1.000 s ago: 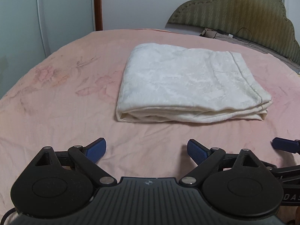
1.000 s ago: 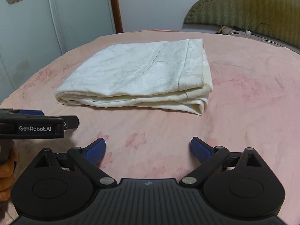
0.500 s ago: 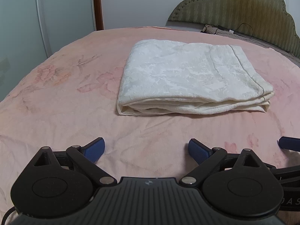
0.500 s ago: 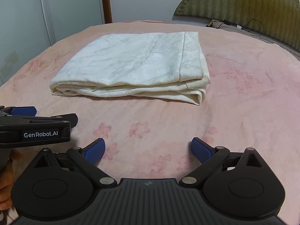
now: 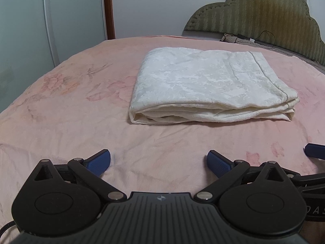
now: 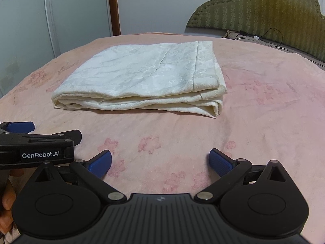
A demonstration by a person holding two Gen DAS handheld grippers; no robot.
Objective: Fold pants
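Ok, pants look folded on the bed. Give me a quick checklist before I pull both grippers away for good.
1. Pants folded into a flat stack: ok.
2. Stack lies fully on the pink bedspread, away from its edges: ok.
3. Left gripper jaws open, holding nothing: ok.
4. Right gripper jaws open, holding nothing: ok.
5. Both grippers apart from the pants: ok.
6. Far edge of the stack tidy: cannot tell.

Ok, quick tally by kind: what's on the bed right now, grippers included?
Folded white pants: 1
Grippers: 2, the left gripper and the right gripper, both with jaws open, both off the pants
Pink bedspread: 1
Total: 4
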